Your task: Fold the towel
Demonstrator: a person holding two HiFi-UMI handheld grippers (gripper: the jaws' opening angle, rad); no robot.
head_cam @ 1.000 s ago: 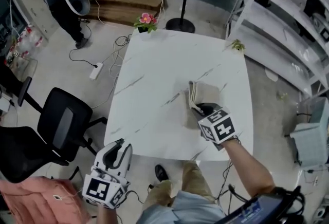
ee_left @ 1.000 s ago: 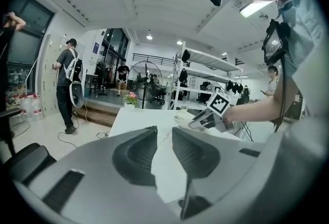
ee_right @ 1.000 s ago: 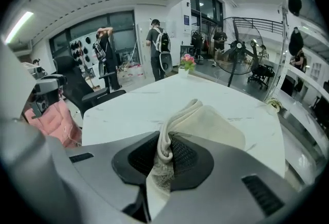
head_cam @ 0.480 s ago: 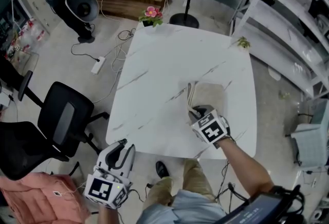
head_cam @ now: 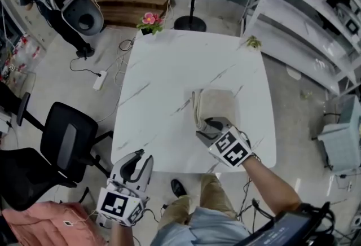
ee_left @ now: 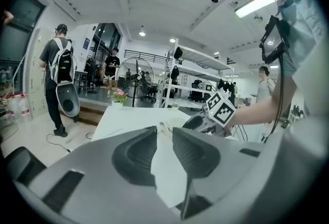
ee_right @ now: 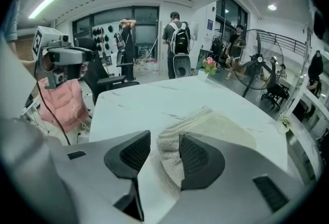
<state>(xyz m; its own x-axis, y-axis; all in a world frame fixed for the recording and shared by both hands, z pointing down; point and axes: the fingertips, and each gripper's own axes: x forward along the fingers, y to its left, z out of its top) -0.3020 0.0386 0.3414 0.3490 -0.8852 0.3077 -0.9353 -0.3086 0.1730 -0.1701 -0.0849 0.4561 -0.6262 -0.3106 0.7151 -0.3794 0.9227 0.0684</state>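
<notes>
On the white table [head_cam: 169, 70], head view first: the towel [head_cam: 217, 105] lies as a compact folded rectangle on the right half, with layered edges showing along its left side. The right gripper [head_cam: 207, 126] sits at the towel's near edge. The left gripper [head_cam: 141, 156] hangs off the table's near-left edge, well apart from the cloth and near a black chair [head_cam: 67, 140]. Left gripper view: the jaws are slightly parted with nothing between them, only bare tabletop beyond (idle, by the look of it). Right gripper view: the jaws are opening with the towel's near corner standing between them. One pad is clear of the cloth and the other is just beside or brushing it, so there is no pinch. Judgement: the fold looks essentially made, and the step in hand is the let-go. To do it well, the jaws should part fully before the hand backs away, because terry pile can snag on the ribbed pads. The withdrawal should go up and toward the person, not sideways, since a sideways drag would likely fan the stacked layers. If the corner lifts with the pad, a light press from the free gripper on top of the stack should settle it. The cloth is soft and limp, so gentle moves suit it.
</notes>
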